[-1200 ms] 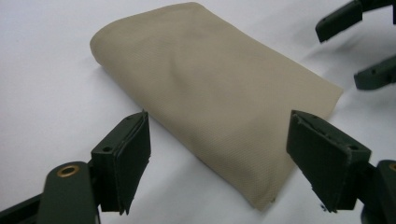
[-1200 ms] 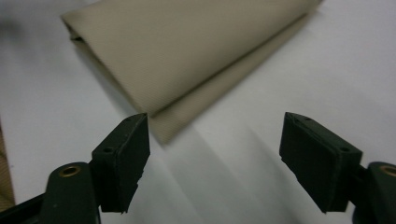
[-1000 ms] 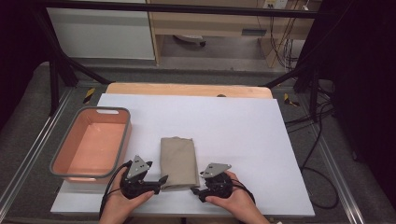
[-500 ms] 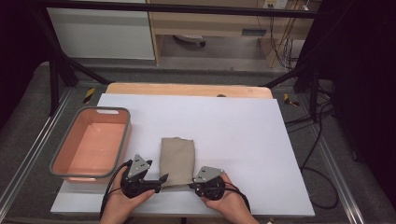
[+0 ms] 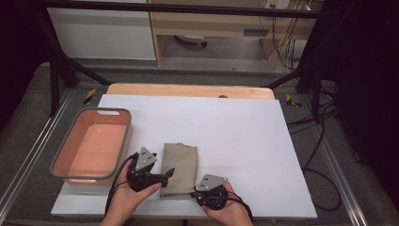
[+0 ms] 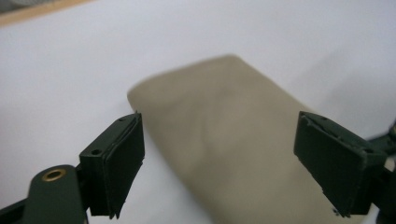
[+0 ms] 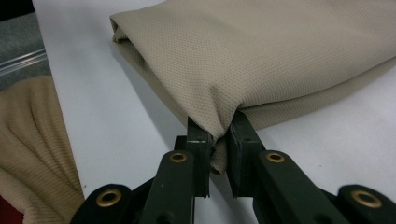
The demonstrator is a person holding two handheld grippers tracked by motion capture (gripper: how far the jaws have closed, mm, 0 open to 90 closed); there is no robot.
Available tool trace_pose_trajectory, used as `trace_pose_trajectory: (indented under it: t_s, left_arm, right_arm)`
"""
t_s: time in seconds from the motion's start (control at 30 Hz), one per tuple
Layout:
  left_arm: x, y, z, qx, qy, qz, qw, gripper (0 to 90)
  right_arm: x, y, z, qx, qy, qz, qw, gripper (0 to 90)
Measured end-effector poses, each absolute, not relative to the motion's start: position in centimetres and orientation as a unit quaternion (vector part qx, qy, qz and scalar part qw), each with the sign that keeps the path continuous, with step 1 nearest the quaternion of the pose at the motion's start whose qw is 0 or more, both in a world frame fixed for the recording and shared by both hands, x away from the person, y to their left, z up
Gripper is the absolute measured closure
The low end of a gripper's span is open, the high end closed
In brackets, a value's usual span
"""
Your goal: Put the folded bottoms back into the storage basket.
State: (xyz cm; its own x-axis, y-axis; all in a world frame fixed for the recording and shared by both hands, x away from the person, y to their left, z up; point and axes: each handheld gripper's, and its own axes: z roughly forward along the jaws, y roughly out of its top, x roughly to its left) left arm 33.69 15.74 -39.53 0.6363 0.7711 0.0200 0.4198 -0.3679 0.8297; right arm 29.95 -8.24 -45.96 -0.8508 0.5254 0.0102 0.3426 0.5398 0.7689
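Now my right claw (image 7: 217, 140) has snapped closed and pinches the near corner of the folded beige cloth (image 5: 179, 168), which lies on the white counter (image 5: 244, 136) beside the pink basin (image 5: 90, 146). My left claw (image 6: 219, 163) has just been opening, spread, cloth between its jaws ungripped. Lifting seems next.

High view overlooks the table (image 5: 244, 122); both claw cameras close on cloth (image 5: 179, 168).

The left gripper (image 5: 167, 172) sits at the lower middle of the high view, its jaws just opening wider. The right gripper (image 5: 194, 192), lower down, has its jaws pinched tight.
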Motion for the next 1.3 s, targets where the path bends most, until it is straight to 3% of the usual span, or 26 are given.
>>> trace_pose_trajectory:
  t_s: [0.37,0.87,1.3]
  left_arm:
    - [38.4,14.3,-37.1,0.788,0.372,0.234,0.432,11.8]
    - [42.6,13.6,-39.3,0.794,0.402,0.212,0.404,11.7]
    - [44.0,13.9,-40.2,0.792,0.413,0.209,0.398,12.1]
  right_arm:
    - [30.2,-8.4,-46.1,0.252,0.868,0.416,0.099,80.9]
    - [30.4,-8.5,-46.1,0.243,0.871,0.416,0.097,80.8]
    - [30.4,-8.5,-46.1,0.242,0.871,0.416,0.096,80.8]
